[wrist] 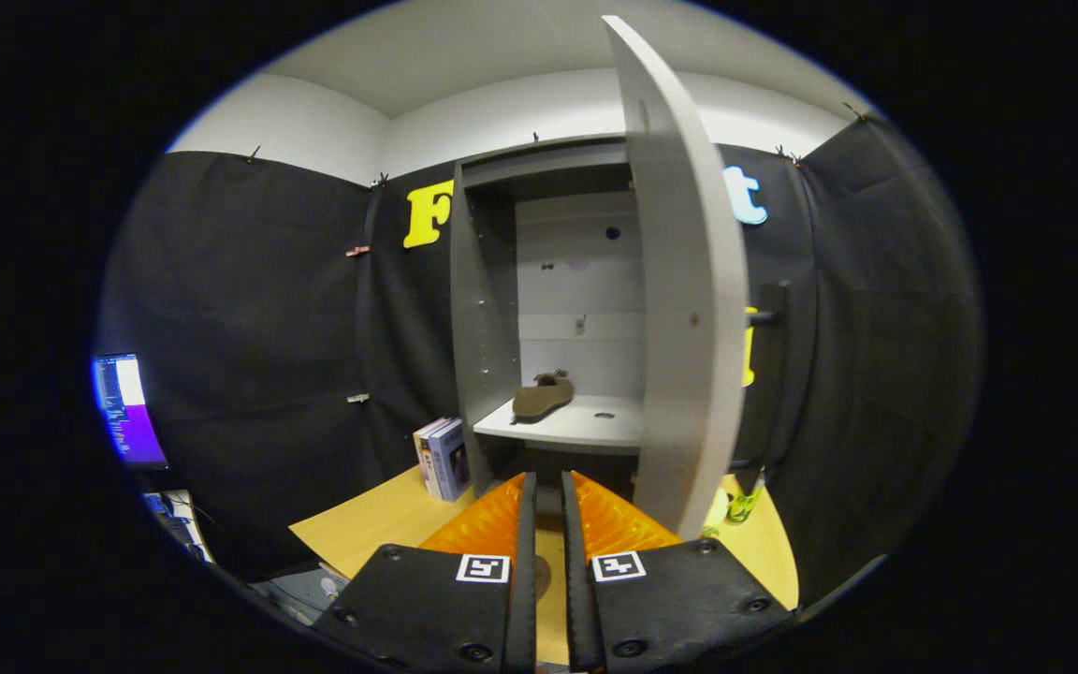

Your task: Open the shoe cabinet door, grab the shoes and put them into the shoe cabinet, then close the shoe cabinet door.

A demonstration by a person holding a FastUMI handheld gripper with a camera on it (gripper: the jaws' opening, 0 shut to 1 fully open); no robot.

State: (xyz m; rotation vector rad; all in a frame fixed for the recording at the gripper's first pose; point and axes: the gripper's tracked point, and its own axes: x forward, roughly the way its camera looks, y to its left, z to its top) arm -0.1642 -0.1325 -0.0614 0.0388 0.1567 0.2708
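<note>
Shoe (542, 396) already on cabinet shelf (586, 423), door (689, 309) ajar just ahead, tool (544, 496) nearly clenched, grasping nothing; closing step in hand, likely needs push on door edge

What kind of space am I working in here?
Likely a recording booth, not a home: black cloth wall, a lone grey shoe cabinet on a wooden table, a monitor alongside.

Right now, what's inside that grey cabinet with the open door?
One brown shoe lies on the shelf inside the cabinet. The open door hides the right part. The gripper, fingers nearly closed and empty, is short of it.
</note>
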